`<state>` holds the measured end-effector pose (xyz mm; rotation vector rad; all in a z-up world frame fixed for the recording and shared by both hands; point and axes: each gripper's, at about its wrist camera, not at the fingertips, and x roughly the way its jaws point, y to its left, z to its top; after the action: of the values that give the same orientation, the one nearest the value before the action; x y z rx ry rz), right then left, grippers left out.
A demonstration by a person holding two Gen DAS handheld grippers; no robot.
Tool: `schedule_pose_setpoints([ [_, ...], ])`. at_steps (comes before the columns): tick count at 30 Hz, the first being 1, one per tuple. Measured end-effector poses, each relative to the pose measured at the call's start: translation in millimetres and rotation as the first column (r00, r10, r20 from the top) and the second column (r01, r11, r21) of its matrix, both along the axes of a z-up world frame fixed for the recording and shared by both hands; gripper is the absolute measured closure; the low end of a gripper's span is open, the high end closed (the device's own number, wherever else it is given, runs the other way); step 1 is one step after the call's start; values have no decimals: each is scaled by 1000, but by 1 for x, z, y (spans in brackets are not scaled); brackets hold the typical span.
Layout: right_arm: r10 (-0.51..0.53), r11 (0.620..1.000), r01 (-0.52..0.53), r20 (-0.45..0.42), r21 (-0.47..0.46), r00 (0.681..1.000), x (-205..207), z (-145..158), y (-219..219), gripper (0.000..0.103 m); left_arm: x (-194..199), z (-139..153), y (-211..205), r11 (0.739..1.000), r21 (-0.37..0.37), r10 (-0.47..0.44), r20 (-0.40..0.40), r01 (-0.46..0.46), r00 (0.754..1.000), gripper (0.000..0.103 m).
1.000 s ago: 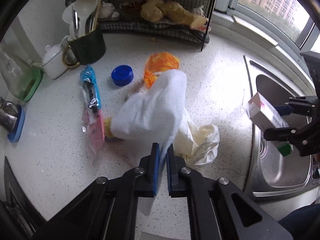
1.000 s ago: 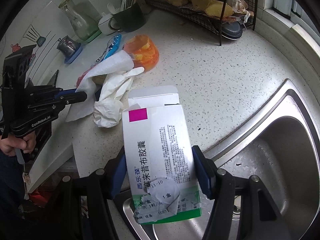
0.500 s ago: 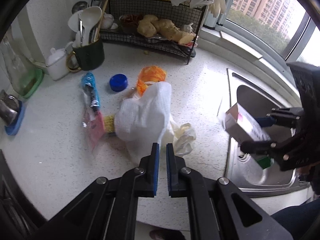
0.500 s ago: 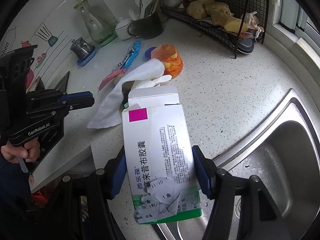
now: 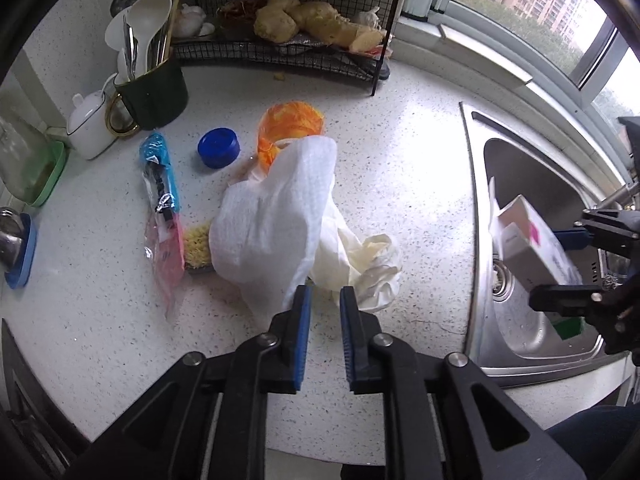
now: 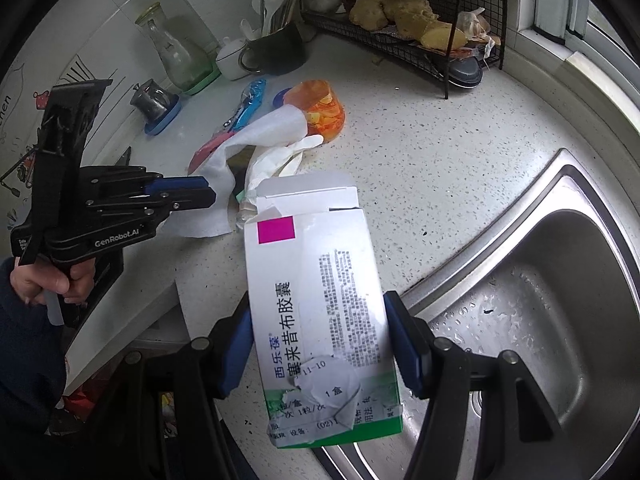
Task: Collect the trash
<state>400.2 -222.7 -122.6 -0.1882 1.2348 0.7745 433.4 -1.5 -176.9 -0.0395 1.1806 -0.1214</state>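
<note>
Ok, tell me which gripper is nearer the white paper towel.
Left. The left gripper hangs right at the near edge of the white paper towel, open. The right gripper is off over the sink, shut on the medicine box.

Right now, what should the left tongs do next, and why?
Probably ease forward and close on the paper towel: the left tongs have just been opening, nothing is pinched between them, and the towel's near edge lies at their tips.

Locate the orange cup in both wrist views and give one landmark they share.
Left wrist view: orange cup sits upper centre on the counter, just behind the white paper towel.
Right wrist view: it lies upper centre, beyond the towel.
Shared landmark: black wire rack.
</note>
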Motion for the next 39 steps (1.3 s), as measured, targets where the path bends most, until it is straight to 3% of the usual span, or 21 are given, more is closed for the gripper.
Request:
schedule_pose_setpoints([
  [1,-1,1000,1,-2,1,1000,0,0,-2,44,-3,4,1,1000,-10,-5,11,5,1000,85],
  [4,-3,1000,3,-9,5,1000,2,-2,-1,44,-6,13,1,1000,0,-15,31,15,999,54],
  [5,-2,1000,2,-11,7,1000,3,-3,-1,44,-6,13,1,1000,9,-15,31,15,999,50],
  [13,27,1000,-27,-24,11,999,8,-8,6,44,8,3,11,997,83,10,-10,-9,1000,50],
  [21,29,1000,-29,-26,-3,999,11,-11,5,44,18,-17,15,997,74,-3,-25,5,1000,50],
  [24,22,1000,-22,-29,-7,999,9,-11,6,44,21,-21,15,997,78,-4,-27,6,1000,58],
  [26,19,1000,-19,-28,-8,999,7,-11,6,44,23,-23,14,996,93,0,-35,3,999,75],
  [30,10,1000,-10,-24,-17,1000,1,-9,8,44,21,-28,10,994,112,-15,-40,19,999,80],
  [31,7,1000,-8,-18,-23,1000,-1,-9,8,44,21,-29,11,994,104,-13,-46,18,999,90],
  [34,6,1000,-6,-9,-27,1000,-8,-5,10,44,17,-30,14,998,62,-6,-50,9,999,97],
  [39,-8,999,8,4,-47,1000,-21,-4,12,44,6,-16,21,1000,20,23,34,-23,999,101],
])
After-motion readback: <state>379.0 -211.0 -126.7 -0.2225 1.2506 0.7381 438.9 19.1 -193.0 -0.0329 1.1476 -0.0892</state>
